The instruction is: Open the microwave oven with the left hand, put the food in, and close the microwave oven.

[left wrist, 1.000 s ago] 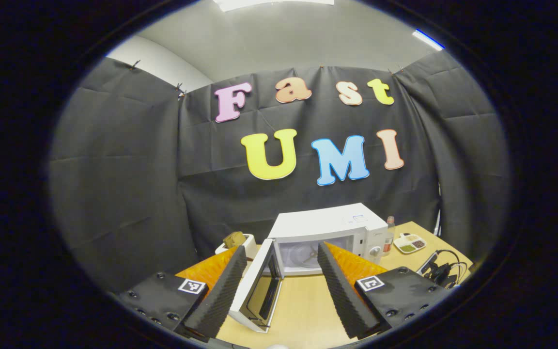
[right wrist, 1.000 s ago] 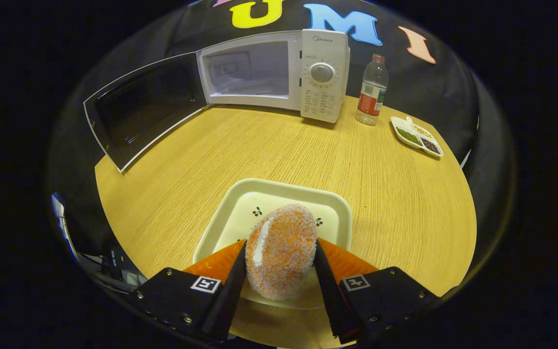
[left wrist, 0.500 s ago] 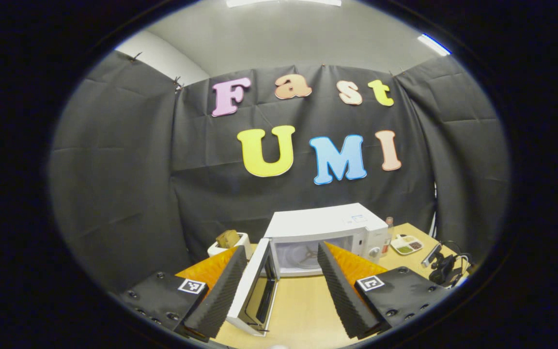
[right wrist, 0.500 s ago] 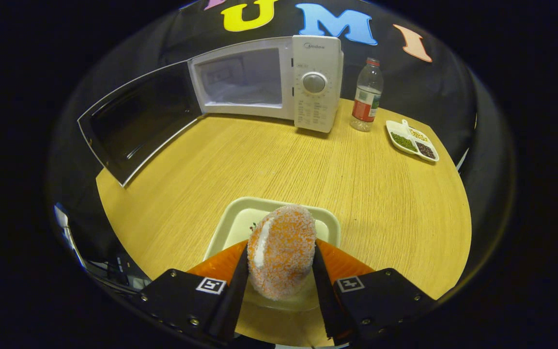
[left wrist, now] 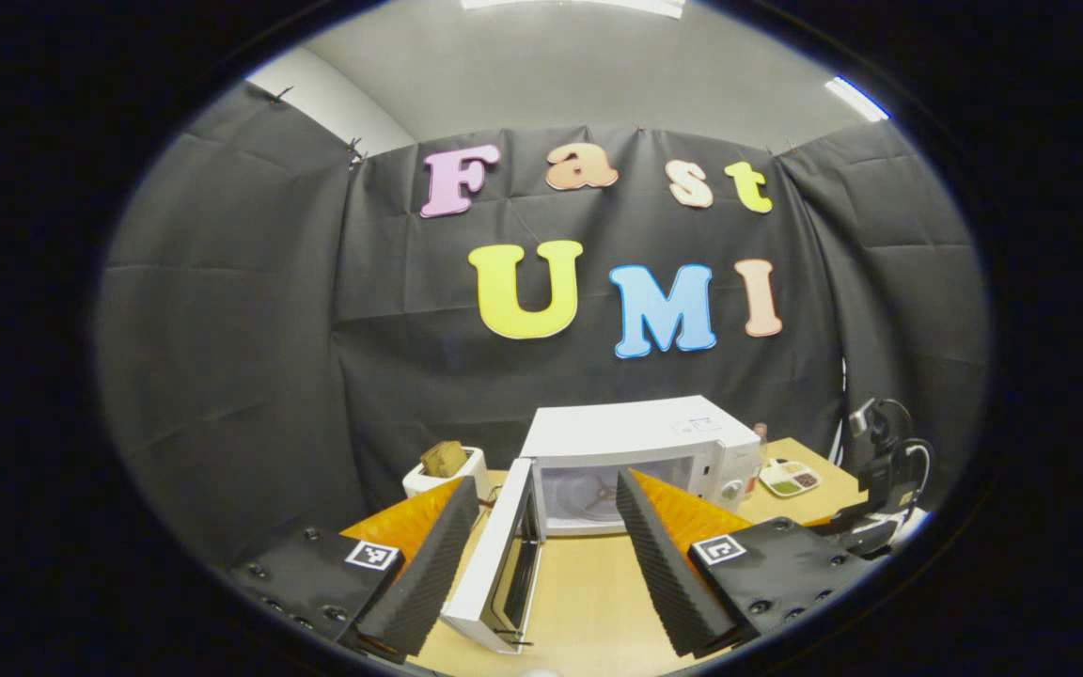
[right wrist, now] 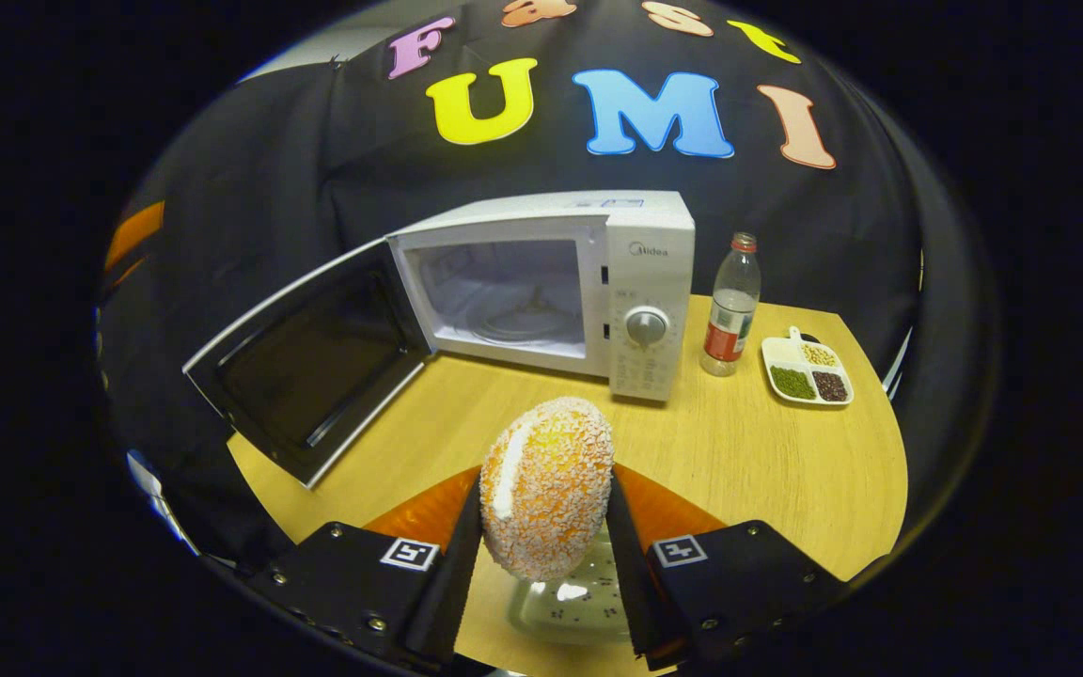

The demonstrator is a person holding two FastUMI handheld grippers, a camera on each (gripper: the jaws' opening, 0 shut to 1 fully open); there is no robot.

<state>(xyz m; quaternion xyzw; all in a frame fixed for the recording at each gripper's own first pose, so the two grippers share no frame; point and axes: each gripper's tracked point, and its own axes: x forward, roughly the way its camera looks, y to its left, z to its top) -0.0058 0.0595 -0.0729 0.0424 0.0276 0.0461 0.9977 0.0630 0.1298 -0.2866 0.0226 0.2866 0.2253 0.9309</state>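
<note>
Now your table [right wrist: 767,470] carries the microwave [right wrist: 598,273], its door [right wrist: 311,362] swung wide to the left and the cavity bare. Beside its panel stand a bottle [right wrist: 729,306] and a sectioned dish [right wrist: 805,371]. Your right gripper [right wrist: 544,527] is clamped on the crumbed food [right wrist: 546,484], held above the tray [right wrist: 570,602]. Your left gripper [left wrist: 546,536] is spread apart, holding nothing, facing the microwave.
</note>
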